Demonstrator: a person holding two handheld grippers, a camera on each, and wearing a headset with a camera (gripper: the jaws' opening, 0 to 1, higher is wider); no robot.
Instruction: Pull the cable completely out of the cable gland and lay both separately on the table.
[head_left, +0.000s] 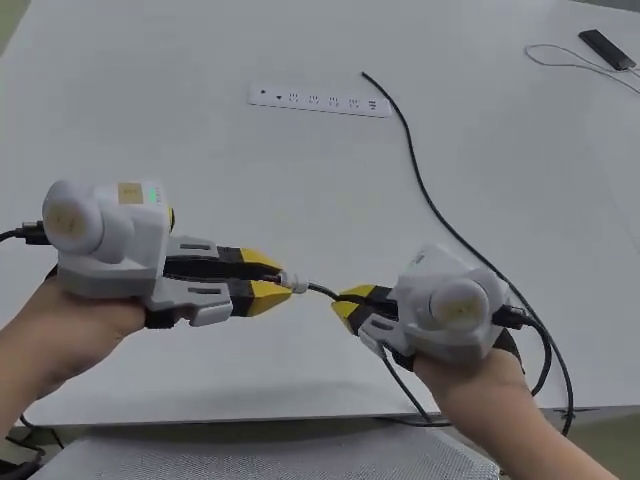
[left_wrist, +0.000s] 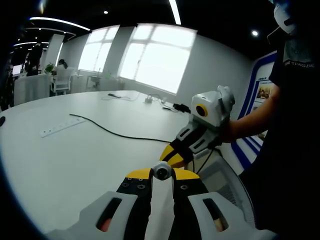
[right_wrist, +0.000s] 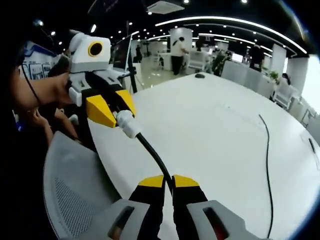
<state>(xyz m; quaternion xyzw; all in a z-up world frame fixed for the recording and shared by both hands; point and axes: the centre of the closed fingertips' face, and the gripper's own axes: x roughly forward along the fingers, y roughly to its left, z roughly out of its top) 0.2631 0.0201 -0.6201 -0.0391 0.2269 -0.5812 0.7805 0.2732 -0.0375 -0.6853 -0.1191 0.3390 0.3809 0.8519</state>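
Head view footage shows a small white cable gland (head_left: 293, 283) held in the air above the near edge of the white table (head_left: 200, 180). A thin black cable (head_left: 320, 291) is seen running out of it to the right. A white power strip (head_left: 320, 101) and a black cord (head_left: 430, 200) are laid farther back, well apart from the work. The gland is clamped in the closed jaws of the left gripper (head_left: 272, 281). The cable is pinched near the gland by the right gripper (head_left: 345, 303), whose jaws are drawn almost together.

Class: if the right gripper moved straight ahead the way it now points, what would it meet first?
Probably the white cable gland, clamped in the left gripper, straight along the black cable that the right gripper holds.
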